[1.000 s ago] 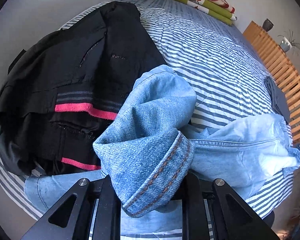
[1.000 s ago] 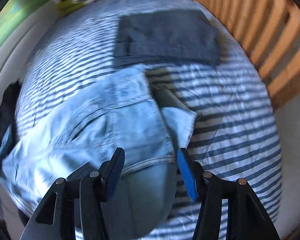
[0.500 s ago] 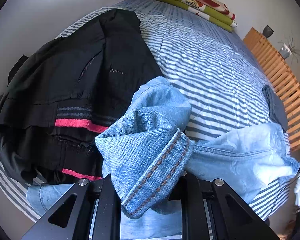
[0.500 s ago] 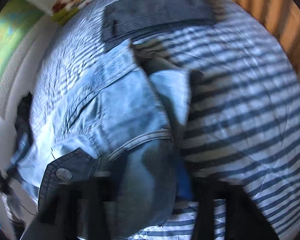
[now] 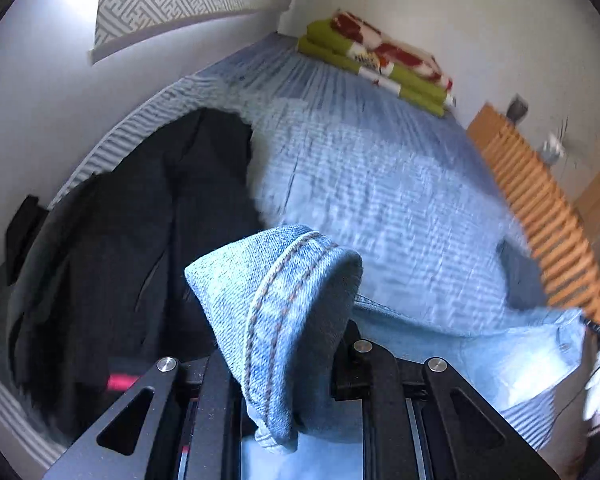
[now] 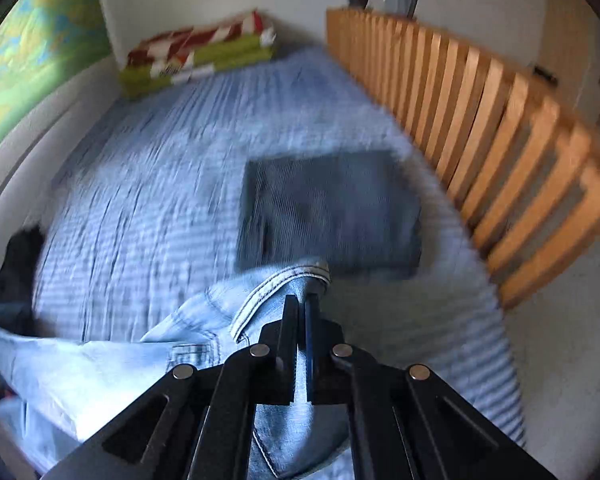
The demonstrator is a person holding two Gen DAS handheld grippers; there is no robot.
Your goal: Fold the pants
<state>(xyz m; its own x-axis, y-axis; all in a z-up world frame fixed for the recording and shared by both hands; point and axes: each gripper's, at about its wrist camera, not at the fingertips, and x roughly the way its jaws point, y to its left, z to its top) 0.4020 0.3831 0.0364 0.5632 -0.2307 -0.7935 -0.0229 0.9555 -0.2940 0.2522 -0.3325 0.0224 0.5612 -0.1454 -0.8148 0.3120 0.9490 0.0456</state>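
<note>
While hanging above the striped bed point(image 6: 172, 184), stretched lengthwise between both grippers: light-blue jeans point(image 5: 500, 356), hem toward left gripper point(image 5: 288, 364), waistband toward right gripper point(image 6: 302, 320); fingers pinching denim at either end.

Bedroom: striped bed point(image 6: 172, 200), slatted wooden bedframe point(image 6: 500, 128) (clothes piled).

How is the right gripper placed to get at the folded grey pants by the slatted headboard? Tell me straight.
Probably not yet. The right gripper is shut on the light blue jeans, so its jaws are occupied. The folded grey pants lie just beyond it on the striped bed cover, with nothing on top of them.
</note>
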